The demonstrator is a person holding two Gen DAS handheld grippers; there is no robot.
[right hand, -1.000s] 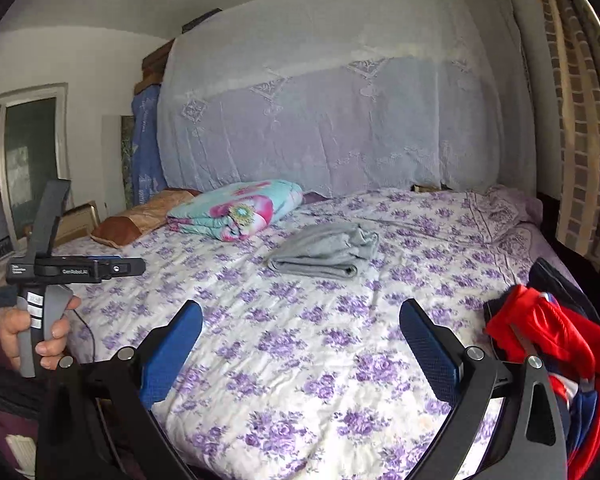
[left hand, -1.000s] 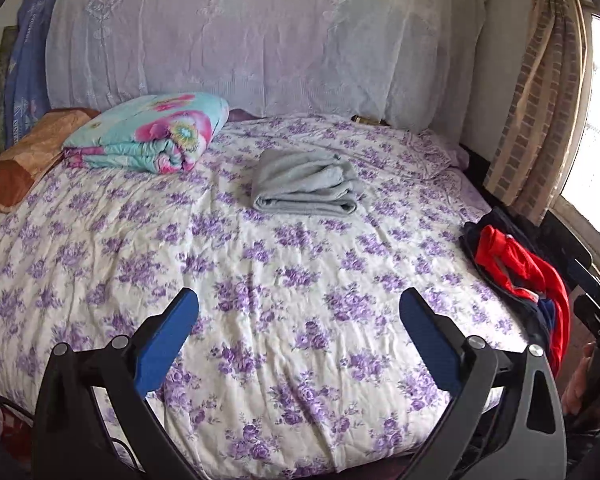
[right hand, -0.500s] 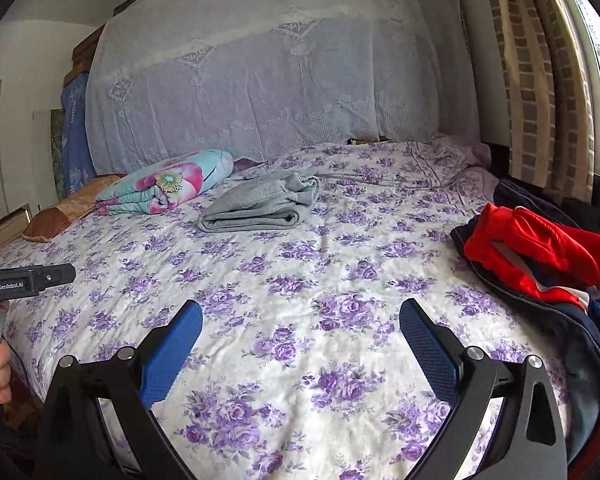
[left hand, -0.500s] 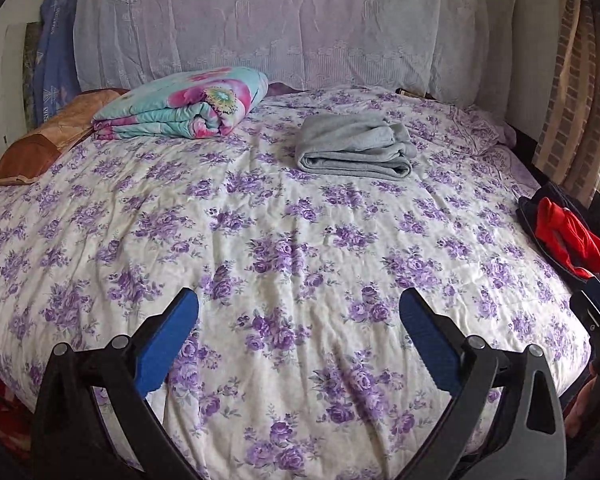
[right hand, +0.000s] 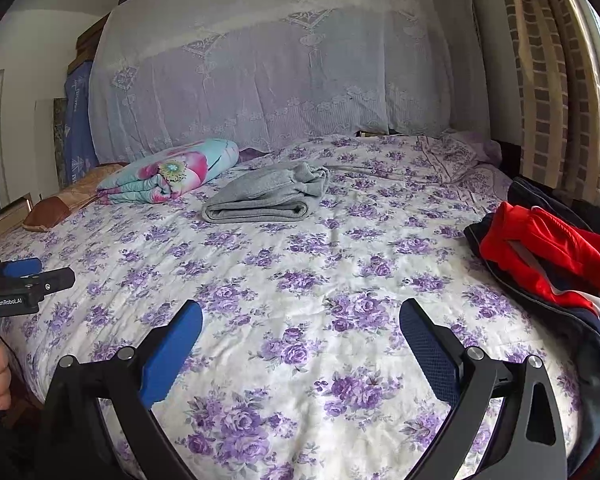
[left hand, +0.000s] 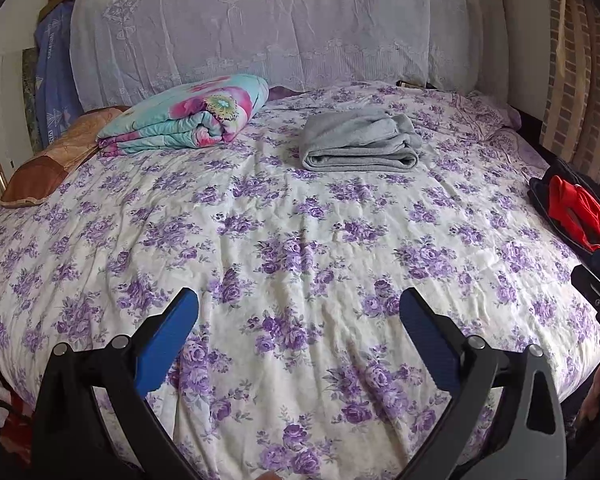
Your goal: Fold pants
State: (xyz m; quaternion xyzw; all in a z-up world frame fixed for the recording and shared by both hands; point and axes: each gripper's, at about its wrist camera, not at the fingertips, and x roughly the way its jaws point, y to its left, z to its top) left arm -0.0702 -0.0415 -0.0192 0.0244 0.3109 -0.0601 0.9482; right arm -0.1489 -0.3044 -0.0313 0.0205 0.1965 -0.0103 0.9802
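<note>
Folded grey pants (left hand: 360,146) lie on the far middle of the bed, also in the right wrist view (right hand: 266,198). A crumpled red and navy garment pile (right hand: 548,256) sits at the bed's right edge, also in the left wrist view (left hand: 576,212). My left gripper (left hand: 299,320) is open and empty above the near part of the bed. My right gripper (right hand: 300,326) is open and empty, left of the red pile. The left gripper's body also shows at the left edge of the right wrist view (right hand: 16,284).
The bed has a purple floral cover (left hand: 300,240). A folded floral quilt (left hand: 188,116) and a brown pillow (left hand: 56,156) lie at the far left. A lace-covered headboard (left hand: 276,28) stands behind, curtains (right hand: 552,76) hang at the right.
Both grippers have shifted their view over the bed; the left one pushed forward and tilted up. Both stay open and empty. The clothes have not moved.
</note>
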